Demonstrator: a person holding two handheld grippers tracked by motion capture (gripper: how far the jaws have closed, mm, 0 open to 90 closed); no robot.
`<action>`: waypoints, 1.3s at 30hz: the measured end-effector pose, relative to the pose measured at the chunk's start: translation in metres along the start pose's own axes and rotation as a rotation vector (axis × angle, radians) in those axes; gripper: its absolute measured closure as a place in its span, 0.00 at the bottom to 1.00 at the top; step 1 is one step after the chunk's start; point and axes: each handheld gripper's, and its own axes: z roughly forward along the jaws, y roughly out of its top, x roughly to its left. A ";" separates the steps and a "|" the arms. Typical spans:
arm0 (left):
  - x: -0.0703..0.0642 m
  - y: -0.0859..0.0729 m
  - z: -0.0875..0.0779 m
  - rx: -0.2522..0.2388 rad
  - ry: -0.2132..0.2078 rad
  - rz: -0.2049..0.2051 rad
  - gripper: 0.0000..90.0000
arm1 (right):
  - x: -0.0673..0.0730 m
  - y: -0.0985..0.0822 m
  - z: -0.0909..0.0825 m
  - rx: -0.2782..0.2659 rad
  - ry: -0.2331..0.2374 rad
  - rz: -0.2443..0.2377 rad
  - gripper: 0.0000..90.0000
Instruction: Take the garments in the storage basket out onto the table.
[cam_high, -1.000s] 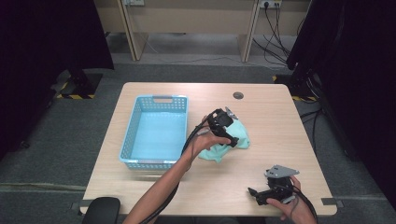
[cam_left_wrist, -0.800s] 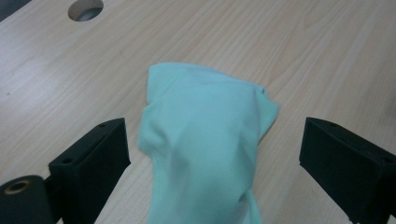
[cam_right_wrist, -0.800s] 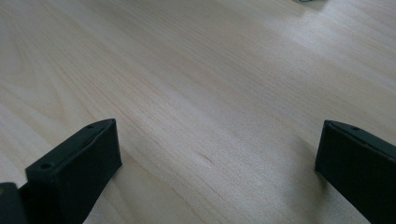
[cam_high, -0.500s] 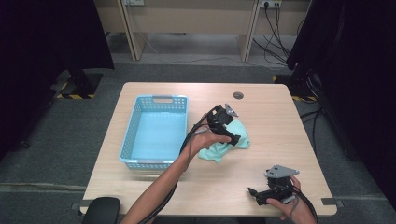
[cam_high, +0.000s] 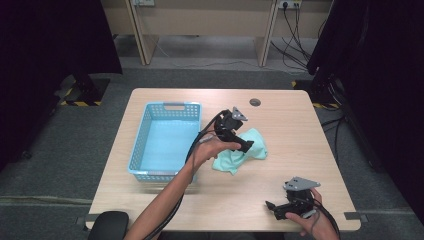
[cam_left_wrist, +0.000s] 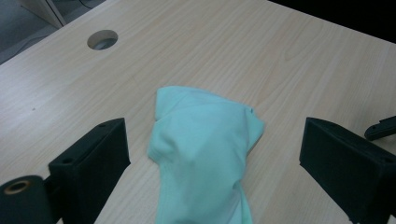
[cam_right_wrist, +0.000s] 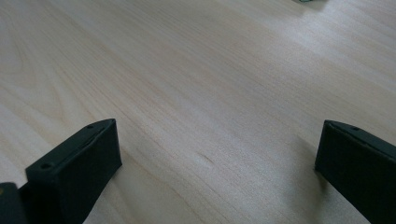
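Cloth (cam_high: 243, 150) lies crumpled on table (cam_high: 300, 150), just right of basket (cam_high: 167, 140) (basket holds nothing). Left gripper (cam_left_wrist: 212, 154) jaws spread wide over cloth, not pinching. Right gripper (cam_high: 272, 206) spread, idle near table edge. We judge grasp and transfer not yet done.

Even overhead light, soft shadows on the table (cam_high: 300, 130); dark surrounds, mild softness.
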 end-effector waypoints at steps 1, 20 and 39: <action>0.002 -0.001 -0.002 -0.010 0.001 -0.002 0.08 | 0.000 0.000 0.000 -0.001 0.000 0.001 0.00; 0.024 -0.006 -0.042 -0.090 0.029 -0.058 0.08 | 0.000 0.000 0.000 -0.001 -0.001 0.000 0.00; 0.042 -0.021 -0.069 -0.143 0.061 -0.105 0.08 | 0.000 0.000 0.000 0.000 0.000 0.001 0.00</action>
